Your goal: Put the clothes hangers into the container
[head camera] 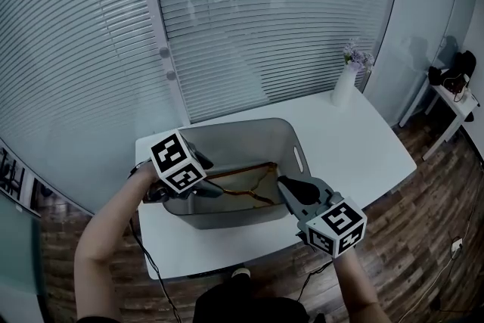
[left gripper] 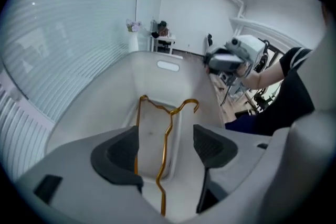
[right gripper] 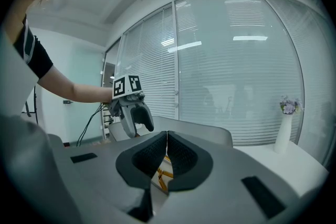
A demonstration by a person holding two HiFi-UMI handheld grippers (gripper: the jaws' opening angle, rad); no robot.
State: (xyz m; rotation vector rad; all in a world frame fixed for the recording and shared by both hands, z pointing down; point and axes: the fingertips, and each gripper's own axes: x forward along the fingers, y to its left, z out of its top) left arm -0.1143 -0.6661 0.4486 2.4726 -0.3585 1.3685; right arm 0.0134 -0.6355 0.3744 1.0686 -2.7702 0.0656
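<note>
One gold hanger [left gripper: 165, 135] lies in the container [left gripper: 147, 78]; left gripper [left gripper: 167, 144] fingers [left gripper: 118, 155] apart

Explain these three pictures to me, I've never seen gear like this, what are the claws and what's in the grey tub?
A person holds a two-jaw tool in each hand; the patterned cubes belong to the tools. One picture is from a head camera looking down, and the other two are from cameras riding on each tool. On the white table stand a grey container and a vase of flowers. A gold wire hanger lies in the container. The left gripper hangs above it, jaws open, holding nothing. The right gripper is shut and empty.
</note>
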